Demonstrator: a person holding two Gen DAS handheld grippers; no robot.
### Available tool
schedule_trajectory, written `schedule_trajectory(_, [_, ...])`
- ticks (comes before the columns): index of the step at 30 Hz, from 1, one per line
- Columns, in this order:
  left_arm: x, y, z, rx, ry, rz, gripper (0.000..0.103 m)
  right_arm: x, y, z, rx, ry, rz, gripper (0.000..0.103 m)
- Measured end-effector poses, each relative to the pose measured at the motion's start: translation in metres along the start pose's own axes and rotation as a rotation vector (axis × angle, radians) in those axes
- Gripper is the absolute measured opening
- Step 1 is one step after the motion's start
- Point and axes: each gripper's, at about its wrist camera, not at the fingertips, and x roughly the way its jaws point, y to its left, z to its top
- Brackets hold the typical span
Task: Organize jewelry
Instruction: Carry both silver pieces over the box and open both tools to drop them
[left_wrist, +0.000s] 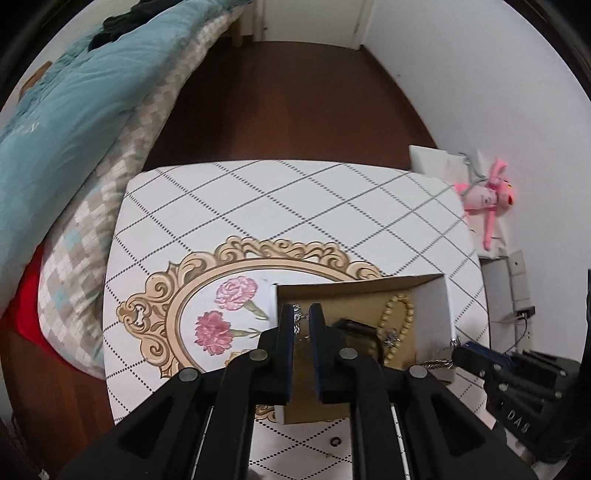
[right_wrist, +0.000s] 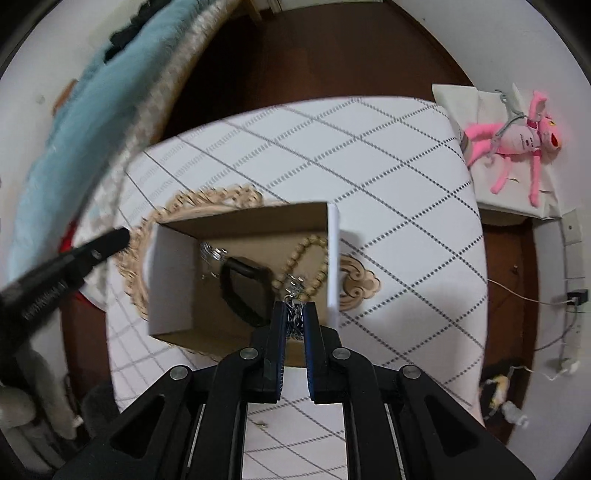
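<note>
Chain filled the narrow gap of my right gripper (right_wrist: 294, 319): a silver metal-link chain (right_wrist: 294, 320), bunched between the nearly closed jaws, which I held just above the near wall of the open brown cardboard box (right_wrist: 171, 280). My left gripper (left_wrist: 303, 317) stood with its jaws a little apart over the box's left side; a short run of silver links showed between the tips, but I could not tell whether I had hold of them or they simply lay beyond. Just past both sets of jaws, on the box floor, lay a black band (right_wrist: 242, 291), and beyond it to the right a loop of pale wooden beads (right_wrist: 306, 254). Further off, the white table (left_wrist: 258, 206) with its dotted diamond grid and flower medallion carried only a small dark ring (left_wrist: 335, 441) near my left jaws. Most pieces seemed boxed already; I judged the chain's release and that ring remained.
</note>
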Motion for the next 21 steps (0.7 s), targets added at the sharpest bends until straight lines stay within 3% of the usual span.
schedule_trajectory(1, [0.001, 0.001, 0.000, -0.005, 0.000, 0.012, 0.009, 0.001, 0.000, 0.000, -0.001, 0.009, -0.007, 0.012])
schedule_trajectory(2, [0.002, 0.002, 0.000, -0.008, -0.002, 0.023, 0.011, 0.001, 0.000, -0.001, -0.008, 0.009, -0.033, 0.022])
schedule_trajectory(3, [0.002, 0.003, -0.002, -0.011, -0.004, 0.041, 0.021, 0.000, 0.000, -0.001, -0.016, -0.001, -0.056, 0.038])
schedule_trajectory(4, [0.002, 0.004, -0.005, -0.014, -0.008, 0.055, 0.041, -0.001, -0.001, -0.002, -0.021, -0.012, -0.070, 0.045])
schedule_trajectory(5, [0.002, 0.006, -0.007, -0.020, -0.015, 0.071, 0.052, -0.002, 0.000, -0.002, -0.027, -0.017, -0.084, 0.055])
schedule_trajectory(6, [0.002, 0.007, -0.010, -0.024, -0.026, 0.091, 0.069, -0.002, 0.001, -0.003, -0.036, -0.022, -0.103, 0.056])
schedule_trajectory(8, [0.004, 0.007, -0.017, -0.021, -0.043, 0.137, 0.074, 0.000, -0.001, -0.005, -0.043, -0.032, -0.141, 0.058])
schedule_trajectory(10, [0.008, 0.008, -0.024, -0.018, -0.048, 0.153, 0.078, 0.003, -0.001, -0.006, -0.052, -0.034, -0.176, 0.079])
schedule_trajectory(11, [0.010, 0.008, -0.029, -0.019, -0.049, 0.157, 0.082, 0.005, -0.003, -0.008, -0.056, -0.038, -0.198, 0.093])
schedule_trajectory(13, [0.014, 0.009, -0.036, -0.025, -0.049, 0.156, 0.103, 0.010, -0.004, -0.011, -0.059, -0.046, -0.229, 0.095])
schedule_trajectory(21, [0.026, 0.007, -0.061, -0.028, -0.037, 0.171, 0.103, 0.018, -0.008, -0.022, -0.057, -0.102, -0.290, 0.102])
